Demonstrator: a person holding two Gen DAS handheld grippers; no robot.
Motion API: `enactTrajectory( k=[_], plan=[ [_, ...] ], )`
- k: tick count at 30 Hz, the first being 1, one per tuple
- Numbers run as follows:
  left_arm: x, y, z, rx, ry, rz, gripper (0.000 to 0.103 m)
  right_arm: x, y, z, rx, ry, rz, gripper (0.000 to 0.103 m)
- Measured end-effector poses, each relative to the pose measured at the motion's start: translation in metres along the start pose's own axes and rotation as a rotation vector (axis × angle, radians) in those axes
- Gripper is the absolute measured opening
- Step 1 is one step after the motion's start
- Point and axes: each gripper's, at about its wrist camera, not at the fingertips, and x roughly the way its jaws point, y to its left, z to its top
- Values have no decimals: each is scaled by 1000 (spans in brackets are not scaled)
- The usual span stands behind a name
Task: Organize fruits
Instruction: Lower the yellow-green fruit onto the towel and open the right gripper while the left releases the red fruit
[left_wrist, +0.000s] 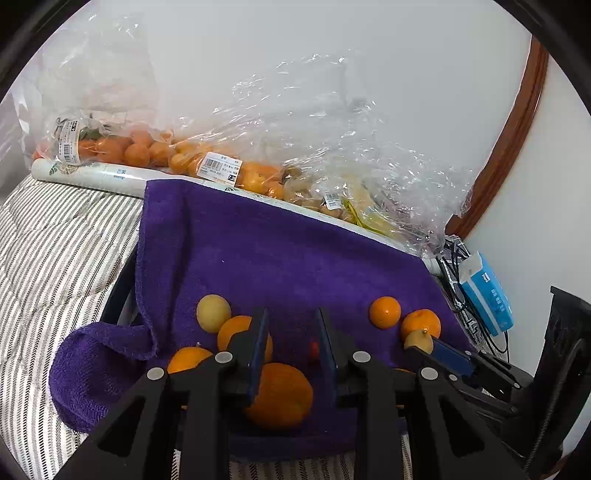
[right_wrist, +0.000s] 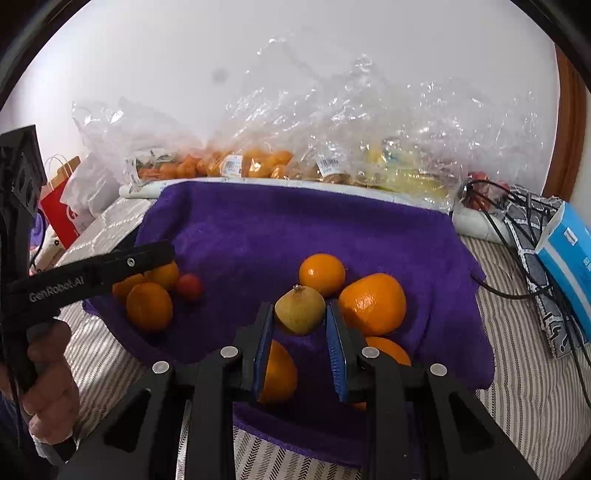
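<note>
The right gripper (right_wrist: 300, 332) clamps a round, matte yellow-green fruit (right_wrist: 300, 309) over the plush purple towel (right_wrist: 258, 229); the left gripper (left_wrist: 291, 347), jaws narrow, holds nothing above a glossy orange (left_wrist: 280, 395).

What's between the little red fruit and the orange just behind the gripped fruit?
Nothing: only bare purple towel separates the red fruit and that orange, right wrist view.

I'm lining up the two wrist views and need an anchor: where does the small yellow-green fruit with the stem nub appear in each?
Left wrist view: the yellow-green fruit sits low right, at the tip of the right tool, below two oranges.
Right wrist view: the same fruit is at centre, pinched between the right tool's blue pads.
Shared landmark: the purple towel under the fruit.
</note>
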Motion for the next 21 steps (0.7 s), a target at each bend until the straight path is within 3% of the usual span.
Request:
enactTrajectory(
  k=[5, 7, 9, 21],
  plan=[
    [0, -2, 0, 7, 4, -9, 29, 0, -1, 0, -3, -1, 1, 28],
    [-1, -3, 0, 13, -2, -13, 40, 0, 0, 0, -5, -1, 0, 29],
    [-5, -5, 0, 23, -22, -7, 44, 1, 0, 0, -3, 0, 6, 29],
    [-8, 1, 4, -6, -32, 8, 56, -9, -6, 2, 33, -45, 28, 34]
  ],
)
